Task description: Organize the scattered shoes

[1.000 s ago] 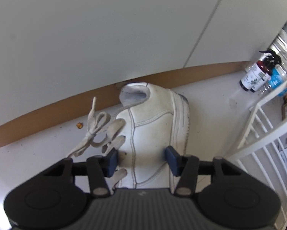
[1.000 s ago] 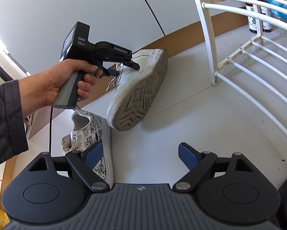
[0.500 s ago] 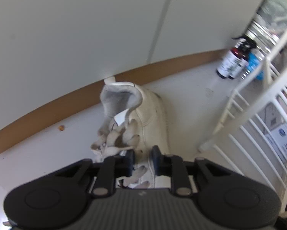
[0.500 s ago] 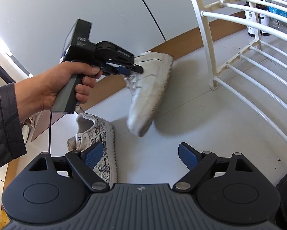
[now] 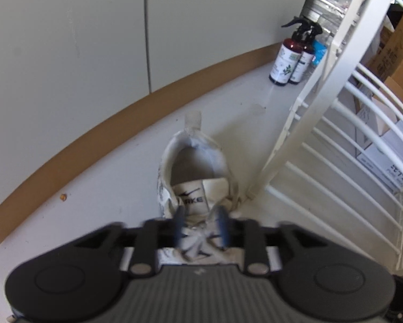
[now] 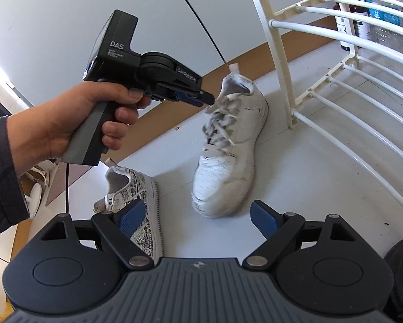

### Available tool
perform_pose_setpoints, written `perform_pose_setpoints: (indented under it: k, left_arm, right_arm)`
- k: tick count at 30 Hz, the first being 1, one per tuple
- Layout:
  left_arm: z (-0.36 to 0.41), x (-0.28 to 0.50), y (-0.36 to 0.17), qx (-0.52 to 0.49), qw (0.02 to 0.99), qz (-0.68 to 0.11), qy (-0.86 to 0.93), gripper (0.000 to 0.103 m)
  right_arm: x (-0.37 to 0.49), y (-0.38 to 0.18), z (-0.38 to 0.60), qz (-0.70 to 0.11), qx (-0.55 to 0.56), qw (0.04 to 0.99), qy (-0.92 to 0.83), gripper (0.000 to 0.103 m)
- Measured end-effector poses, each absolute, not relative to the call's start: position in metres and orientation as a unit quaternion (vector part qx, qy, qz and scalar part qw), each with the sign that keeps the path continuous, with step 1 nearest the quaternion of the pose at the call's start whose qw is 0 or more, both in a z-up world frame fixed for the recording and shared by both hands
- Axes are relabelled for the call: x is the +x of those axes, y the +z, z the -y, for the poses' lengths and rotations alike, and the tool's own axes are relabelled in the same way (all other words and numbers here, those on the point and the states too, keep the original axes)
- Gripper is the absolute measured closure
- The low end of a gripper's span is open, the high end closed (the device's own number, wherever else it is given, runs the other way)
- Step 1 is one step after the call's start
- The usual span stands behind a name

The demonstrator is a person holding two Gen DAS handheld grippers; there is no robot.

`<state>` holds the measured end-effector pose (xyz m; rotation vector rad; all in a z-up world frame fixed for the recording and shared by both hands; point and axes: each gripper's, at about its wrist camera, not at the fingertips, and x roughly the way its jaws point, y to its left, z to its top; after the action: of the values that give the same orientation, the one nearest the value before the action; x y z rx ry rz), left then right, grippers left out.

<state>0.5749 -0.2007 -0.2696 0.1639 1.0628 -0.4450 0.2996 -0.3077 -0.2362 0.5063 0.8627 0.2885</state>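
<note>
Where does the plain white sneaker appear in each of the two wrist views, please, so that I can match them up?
Left wrist view: the white sneaker sits at lower centre, heel away from the camera, its laces between the left gripper's fingers.
Right wrist view: the same sneaker stands upright on the floor at centre, toe toward the camera, the left gripper at its laces.
Shared landmark: the white rack's post beside the sneaker's heel.
</note>
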Motion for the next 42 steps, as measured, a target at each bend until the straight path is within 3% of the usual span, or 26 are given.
perform_pose_setpoints:
  k: [4,7,10,12,18,21,26,42]
  left_arm:
    - [0.213,0.571,-0.268,0.086,0.839,-0.495,-0.209,0.022]
    - [0.221,0.57,-0.28,0.09,0.836,-0.5,-0.207,0.031]
    - [0.229,0.569,-0.291,0.094,0.833,-0.506,-0.206,0.05]
    - [0.234,0.569,-0.299,0.097,0.83,-0.509,-0.205,0.071]
    - [0.244,0.563,-0.313,0.126,0.82,-0.518,-0.207,0.074]
    - [0.251,0.557,-0.31,0.177,0.811,-0.513,-0.217,0.083]
    - [0.248,0.558,-0.3,0.191,0.809,-0.512,-0.217,0.088]
    - [0.193,0.554,-0.211,0.182,0.839,-0.459,-0.229,0.09]
  right_arm:
    - [0.298,-0.236,0.311,-0.409,0.246,0.868,0.136,0.014]
    - [0.296,-0.237,0.315,-0.41,0.249,0.867,0.132,0.014]
    - [0.297,-0.238,0.319,-0.409,0.252,0.868,0.127,0.014]
    - [0.297,-0.238,0.322,-0.408,0.253,0.868,0.124,0.014]
    - [0.297,-0.237,0.324,-0.412,0.251,0.867,0.124,0.014]
    - [0.294,-0.235,0.323,-0.412,0.248,0.868,0.124,0.014]
    - [0.292,-0.233,0.32,-0.412,0.246,0.868,0.124,0.014]
    - [0.291,-0.221,0.302,-0.414,0.228,0.872,0.129,0.014]
